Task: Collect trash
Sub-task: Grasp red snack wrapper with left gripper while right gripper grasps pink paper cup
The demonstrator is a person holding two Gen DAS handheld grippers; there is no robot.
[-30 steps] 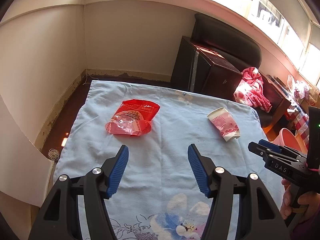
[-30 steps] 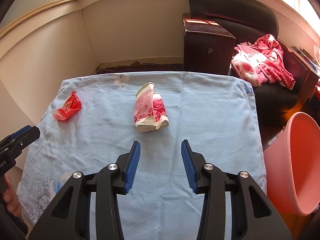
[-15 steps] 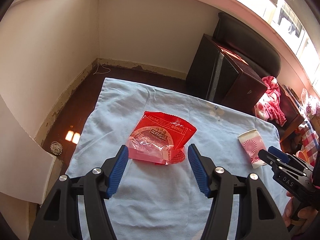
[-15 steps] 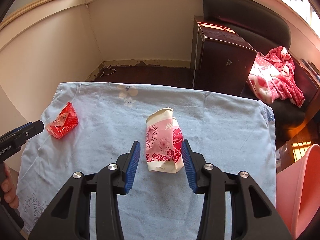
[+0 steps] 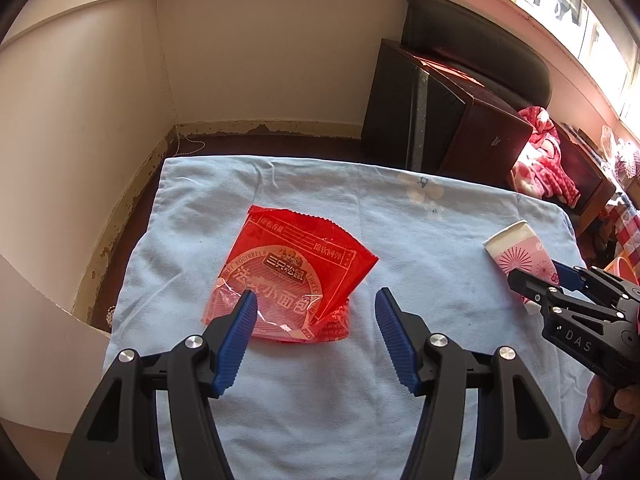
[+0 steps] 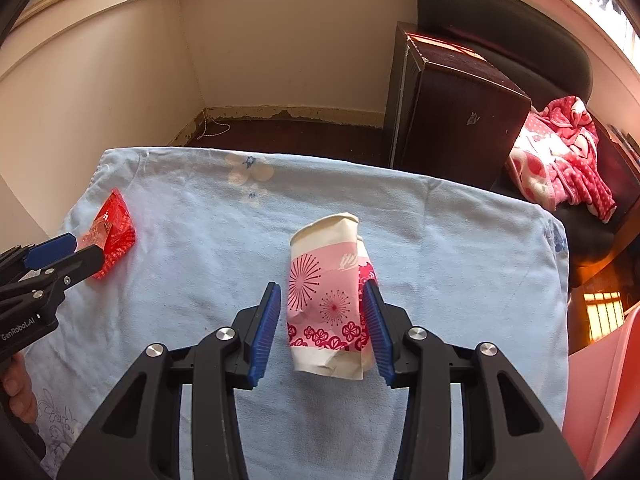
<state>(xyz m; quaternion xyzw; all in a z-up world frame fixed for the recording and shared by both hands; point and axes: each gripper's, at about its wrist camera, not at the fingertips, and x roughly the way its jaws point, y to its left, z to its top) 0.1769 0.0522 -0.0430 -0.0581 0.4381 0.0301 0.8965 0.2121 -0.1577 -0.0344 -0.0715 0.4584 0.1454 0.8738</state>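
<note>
Left hand-held gripper point(image 5: 314, 314): jaws standing wide apart, gripping nothing. It is hovering low over the near end of the crumpled red plastic snack wrapper point(image 5: 290, 276); the left blue ribbed pad point(image 5: 236, 336) is overlapping the wrapper's clear near edge, the right pad is sitting just off its right side. Contact with the film cannot be determined.

Right hand-held gripper point(image 6: 322, 320): jaws parted and straddling the crushed pink-and-white paper cup with red flower print point(image 6: 330, 296). The right pad point(image 6: 376, 324) is lying against the cup's side; the left pad is showing a narrow gap. Not clamped.

Wrapper is lying flat on the light blue floral cloth point(image 5: 400, 240) covering the bench, toward the left edge and about midway between the far and near edges. Cup is lying on its side near the middle of the bench, rim pointing toward the far edge, well apart from the wrapper.

Beyond the far edge: a dark brown wooden cabinet point(image 6: 452, 116), with a pink-and-white fleece blanket point(image 6: 560, 156) lying to its right. A pink plastic bin point(image 6: 604, 392) is standing off the right edge of the bench.
</note>
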